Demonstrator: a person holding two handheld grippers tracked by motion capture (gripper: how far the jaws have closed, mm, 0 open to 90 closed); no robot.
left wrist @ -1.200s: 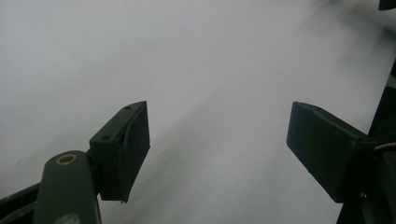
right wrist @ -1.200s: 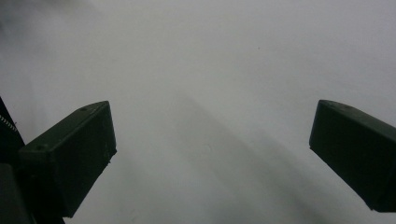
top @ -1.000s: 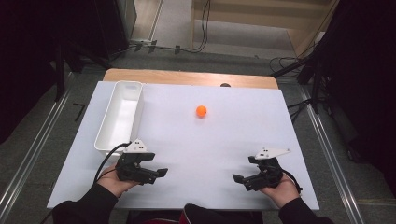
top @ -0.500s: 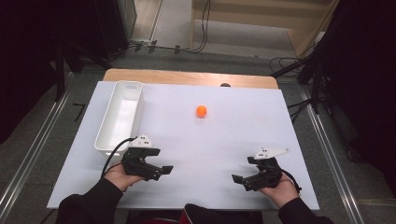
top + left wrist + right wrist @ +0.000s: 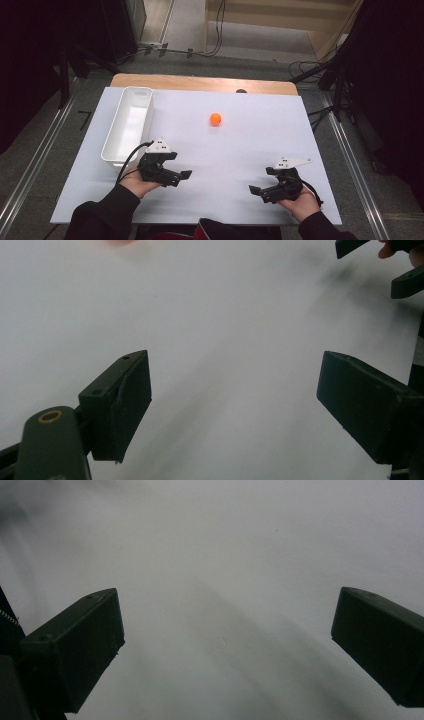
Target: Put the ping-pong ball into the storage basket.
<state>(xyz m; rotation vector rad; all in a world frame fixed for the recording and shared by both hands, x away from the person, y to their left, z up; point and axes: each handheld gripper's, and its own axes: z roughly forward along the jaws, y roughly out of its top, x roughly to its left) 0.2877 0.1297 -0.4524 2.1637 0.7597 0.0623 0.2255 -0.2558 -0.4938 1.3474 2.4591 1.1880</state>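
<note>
Black jaws on the left gripper stand spread wide with nothing between them, and the left gripper view looks past them onto bare white surface. Across that view's top right corner sit the tips of the right gripper, and a faint orange blur touches the top edge. From the high view that blur resolves into a small orange ball, lying alone toward the far middle of the surface, well apart from both grippers.

The right gripper is likewise released, its jaws far apart over plain white in its own view, holding nothing. Both grippers sit low at the near side, each in a hand, the left hand and the right hand, with dark sleeves coming in from the bottom. Each carries a grey three-cornered plate on top.

A long white tray lies along the left side, its near end just beside the left gripper, whose cable curls close to it. Nothing stands between either gripper and the ball. A wooden strip shows beyond the far edge, then grey floor with cables, and metal rails run along both sides.
</note>
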